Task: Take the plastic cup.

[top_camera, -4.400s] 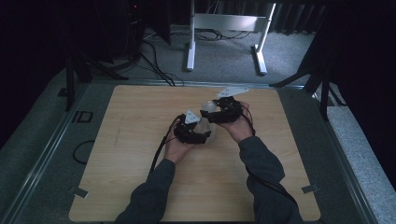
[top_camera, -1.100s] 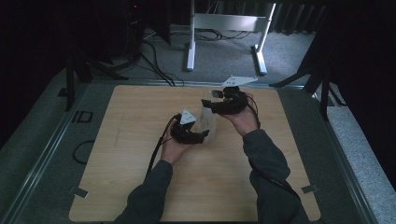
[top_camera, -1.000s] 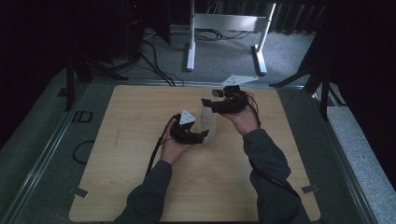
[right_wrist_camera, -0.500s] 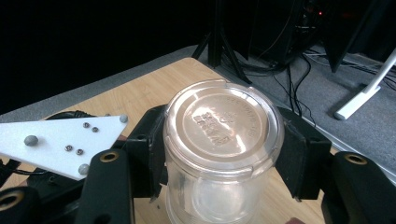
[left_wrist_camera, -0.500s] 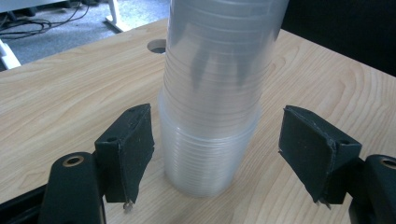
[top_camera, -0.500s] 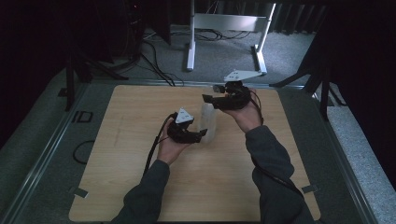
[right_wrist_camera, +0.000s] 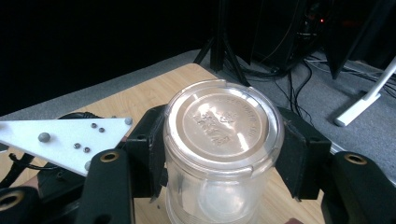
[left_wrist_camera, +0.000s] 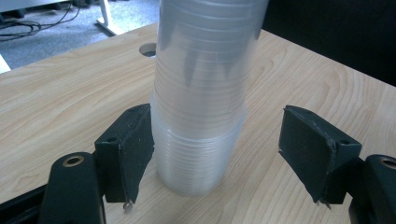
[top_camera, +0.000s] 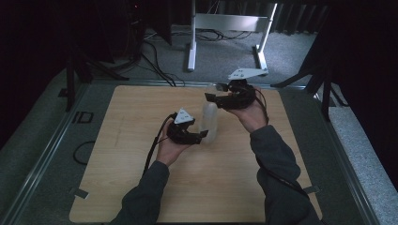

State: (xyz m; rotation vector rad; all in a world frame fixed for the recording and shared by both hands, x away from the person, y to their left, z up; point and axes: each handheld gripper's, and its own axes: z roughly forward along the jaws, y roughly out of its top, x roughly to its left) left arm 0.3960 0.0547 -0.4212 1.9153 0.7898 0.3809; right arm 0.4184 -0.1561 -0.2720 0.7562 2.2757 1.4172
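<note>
Gripping the top of the stack of clear plastic cups (right_wrist_camera: 223,154), my right tool (right_wrist_camera: 223,154) has its jaws pressed against the sides of the uppermost, upside-down cup, whose embossed bottom faces the camera. In the high view this right tool (top_camera: 224,97) now sits higher and farther from me than a moment ago, and the stack (top_camera: 209,121) looks stretched taller than it did earlier, so I judge the top cup is coming free of the ones beneath.

My left tool (left_wrist_camera: 219,154) stands spread around the base of the stack (left_wrist_camera: 201,116): one pad (left_wrist_camera: 135,140) touches the lowest cup's wall, while the other pad (left_wrist_camera: 310,149) stands well apart from it. So the base is only steadied, not pinched.

The stack rests upright on the wooden counter (top_camera: 141,187), near its middle, slightly tilted in the left gripper view. If the lower cups rise along, I would need to close the left tool first.
</note>
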